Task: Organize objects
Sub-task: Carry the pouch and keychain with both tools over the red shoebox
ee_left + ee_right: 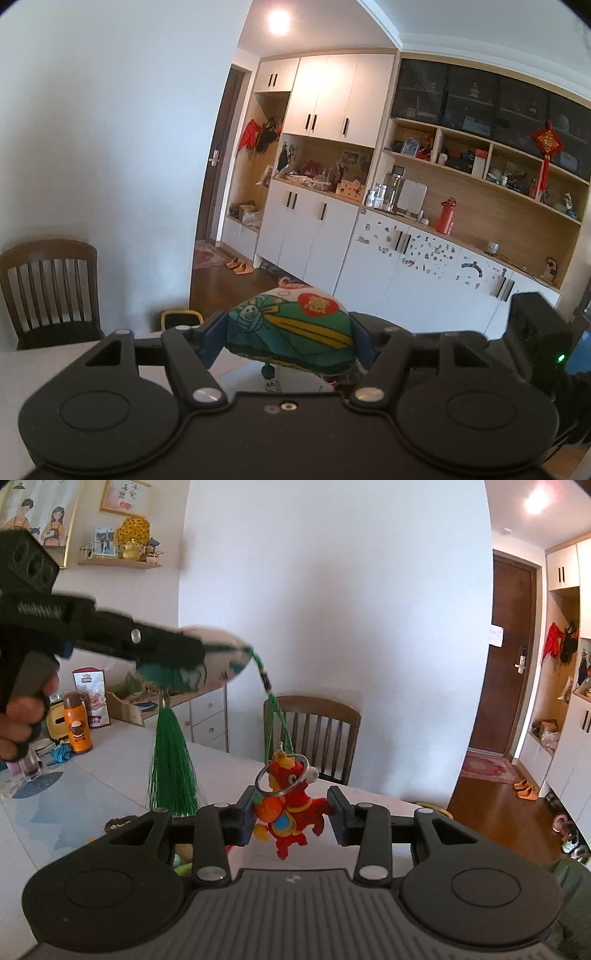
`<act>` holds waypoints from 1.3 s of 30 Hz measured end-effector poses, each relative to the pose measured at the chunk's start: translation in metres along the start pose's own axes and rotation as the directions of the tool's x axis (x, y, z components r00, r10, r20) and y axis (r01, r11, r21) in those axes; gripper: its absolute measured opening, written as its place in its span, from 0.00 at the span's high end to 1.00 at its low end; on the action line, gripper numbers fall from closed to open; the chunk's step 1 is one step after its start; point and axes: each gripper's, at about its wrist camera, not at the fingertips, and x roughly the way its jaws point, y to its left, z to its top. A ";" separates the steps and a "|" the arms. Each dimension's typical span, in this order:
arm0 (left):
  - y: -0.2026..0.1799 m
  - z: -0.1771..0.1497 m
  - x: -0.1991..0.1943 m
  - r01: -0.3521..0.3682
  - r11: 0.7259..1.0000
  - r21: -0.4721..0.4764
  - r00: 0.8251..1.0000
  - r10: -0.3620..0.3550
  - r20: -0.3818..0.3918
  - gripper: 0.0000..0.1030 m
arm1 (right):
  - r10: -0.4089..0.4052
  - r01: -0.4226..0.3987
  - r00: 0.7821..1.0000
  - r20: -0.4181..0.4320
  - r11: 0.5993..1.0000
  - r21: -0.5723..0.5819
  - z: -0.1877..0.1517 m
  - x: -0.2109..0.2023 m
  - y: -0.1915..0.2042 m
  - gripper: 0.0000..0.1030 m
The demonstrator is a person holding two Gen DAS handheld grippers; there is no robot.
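A green embroidered sachet (291,328) with a red badge sits squeezed between the fingers of my left gripper (288,325), held up in the air. In the right wrist view the same left gripper (199,653) comes in from the upper left with the sachet (221,646), blurred. A green tassel (171,768) hangs below it. A green cord runs down to a metal key ring (280,775) carrying a red horse charm (286,808). The charm hangs between the pads of my right gripper (291,812), which touch it on both sides.
A white table (110,775) lies below with an orange flask (77,723), boxes and a glass at its left end. A wooden chair (317,731) stands behind it against the wall. White cabinets and shelves (369,221) fill the far wall. A hand (18,720) holds the left gripper's handle.
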 end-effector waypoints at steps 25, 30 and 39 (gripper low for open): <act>0.040 -0.039 0.124 -0.059 0.995 -0.084 0.989 0.047 -0.143 0.34 | 0.004 0.003 0.998 -0.068 0.995 0.099 -0.027 0.038 -0.090 0.62; 0.046 -0.060 0.159 -0.080 0.994 -0.074 0.973 0.062 -0.221 0.34 | -0.001 0.014 0.986 -0.166 0.997 0.080 -0.048 0.073 -0.091 0.62; 0.060 -0.102 0.207 -0.164 0.983 -0.079 0.916 0.121 -0.383 0.34 | -0.007 0.023 0.917 -0.400 0.999 0.035 -0.085 0.136 -0.087 0.62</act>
